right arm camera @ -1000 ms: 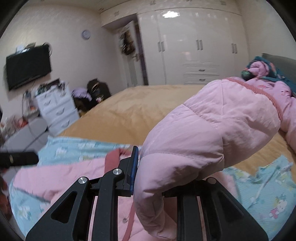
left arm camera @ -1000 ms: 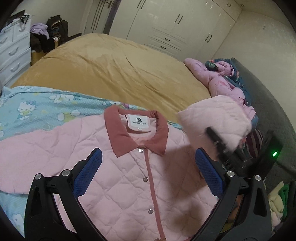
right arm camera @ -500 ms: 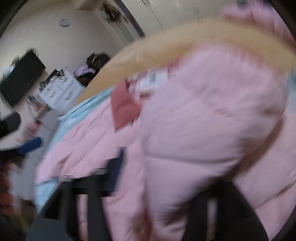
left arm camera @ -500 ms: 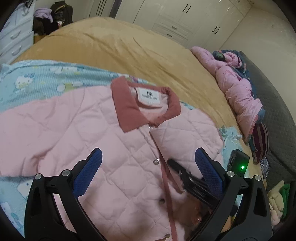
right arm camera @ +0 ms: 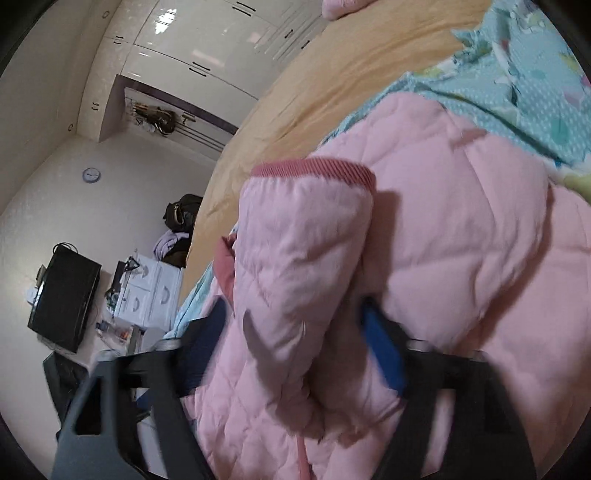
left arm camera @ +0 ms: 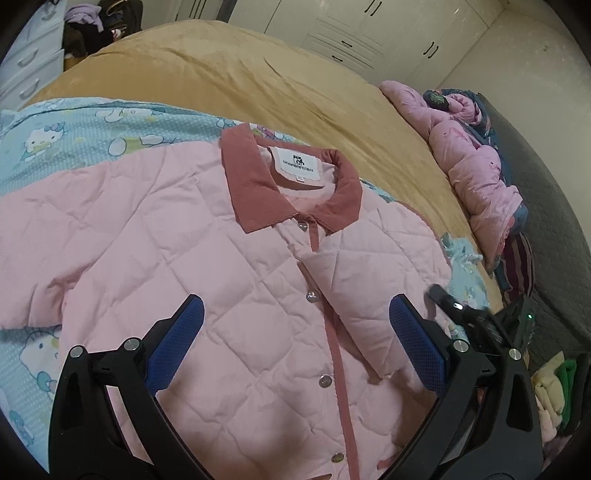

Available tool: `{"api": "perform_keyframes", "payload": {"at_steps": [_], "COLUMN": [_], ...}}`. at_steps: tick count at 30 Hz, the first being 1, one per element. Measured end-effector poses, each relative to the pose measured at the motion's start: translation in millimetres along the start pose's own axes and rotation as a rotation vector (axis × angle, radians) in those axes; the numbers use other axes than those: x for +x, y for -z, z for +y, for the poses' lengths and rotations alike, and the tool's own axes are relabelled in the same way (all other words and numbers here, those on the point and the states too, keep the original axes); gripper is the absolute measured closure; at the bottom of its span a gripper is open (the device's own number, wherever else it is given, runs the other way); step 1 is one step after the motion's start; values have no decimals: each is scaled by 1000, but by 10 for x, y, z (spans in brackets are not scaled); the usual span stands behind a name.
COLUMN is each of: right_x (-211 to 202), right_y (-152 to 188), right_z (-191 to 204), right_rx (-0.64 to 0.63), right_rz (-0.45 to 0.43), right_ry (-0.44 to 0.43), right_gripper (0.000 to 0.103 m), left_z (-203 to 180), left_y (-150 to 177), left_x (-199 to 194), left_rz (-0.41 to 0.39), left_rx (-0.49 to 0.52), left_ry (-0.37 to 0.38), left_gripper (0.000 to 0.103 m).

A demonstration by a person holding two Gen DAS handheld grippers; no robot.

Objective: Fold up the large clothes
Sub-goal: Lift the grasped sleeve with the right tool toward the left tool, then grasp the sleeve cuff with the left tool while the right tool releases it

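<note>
At the far left of the left wrist view a white chest of drawers point(left arm camera: 26, 66) stands beside the bed point(left arm camera: 258, 77), whose tan cover runs back toward white wardrobes point(left arm camera: 369, 33). A blue cartoon-print sheet point(left arm camera: 92, 129) lies on the bed, and on it the pink quilted jacket point(left arm camera: 207, 266) is spread front up, collar point(left arm camera: 258, 192) away from the camera, long axis running from collar toward the viewer. Its left sleeve point(left arm camera: 33, 236) is laid out sideways. The left gripper point(left arm camera: 295, 339) hovers just above the chest panel with fingers spread wide and nothing between them. Right of the button placket, the right sleeve point(left arm camera: 369, 295) is folded in across the front. The right gripper point(right arm camera: 295, 354) sits at that sleeve; its fingers flank the padded cloth near the ribbed cuff point(right arm camera: 314, 170), but blur hides whether they clamp it. Judging by this, the left sleeve comes next, and the left gripper is nearer. A heap of pink bedding point(left arm camera: 469, 155) lies at the bed's right edge.
</note>
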State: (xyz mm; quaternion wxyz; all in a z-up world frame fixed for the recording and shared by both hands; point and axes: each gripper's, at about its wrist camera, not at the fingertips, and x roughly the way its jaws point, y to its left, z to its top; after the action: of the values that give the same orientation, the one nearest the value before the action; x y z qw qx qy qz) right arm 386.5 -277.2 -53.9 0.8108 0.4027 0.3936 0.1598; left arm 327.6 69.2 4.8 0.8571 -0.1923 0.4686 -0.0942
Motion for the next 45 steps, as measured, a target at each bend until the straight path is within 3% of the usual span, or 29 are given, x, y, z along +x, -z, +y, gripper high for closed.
{"api": "perform_keyframes", "payload": {"at_steps": [4,9,13,17,21,25,28,33,36,37,38,40,41,42,45], "right_x": [-16,-90,-18,83,170,265,308,344,378,375,368,313,292,270,178], "right_y": [2,199,506,889,1163,1409,1471,1597,1582,1590,1593,1600,1591,1574,1472], "right_z": [223,691,997,1168,1196,1265,1233,1216,1189,1190,1188,1174,1156,1132,1039], "right_rx": [-91,-354,-558,-744,-865,-980,-1033,-1091,-1074,-1073,-1070,-1054,-1039,-1018,-939], "right_rz": [-36,-54,-7,36,56,74,95,124,147,153,154,157,166,175,183], "right_ry": [-34,-73,-83,-39,1,25,37,37,12,7,6,-4,-13,-22,-35], "right_gripper": [73,75,78,78,78,78,76,71,60,56,44,35,34,32,29], "left_z": [66,195,271,376,481,566,641,670,669,656,639,606,603,600,501], "left_y": [-55,-148,-192,-169,-109,-45,4,64,91,95,99,94,96,90,33], "left_x": [-109,-254,-287,-229,-108,117,255,384,417,425,426,409,396,385,322], "left_rz": [-10,-43,-38,-11,21,84,107,119,123,123,122,110,105,100,88], "left_rx": [-52,-154,-219,-288,-344,-372,-407,-385,-359,-339,-312,-249,-228,-210,-118], "left_ry": [56,157,243,314,321,273,292,263,249,241,230,199,186,179,165], "left_gripper": [9,9,9,9,9,9,9,9,17,27,34,69,78,84,88]}}
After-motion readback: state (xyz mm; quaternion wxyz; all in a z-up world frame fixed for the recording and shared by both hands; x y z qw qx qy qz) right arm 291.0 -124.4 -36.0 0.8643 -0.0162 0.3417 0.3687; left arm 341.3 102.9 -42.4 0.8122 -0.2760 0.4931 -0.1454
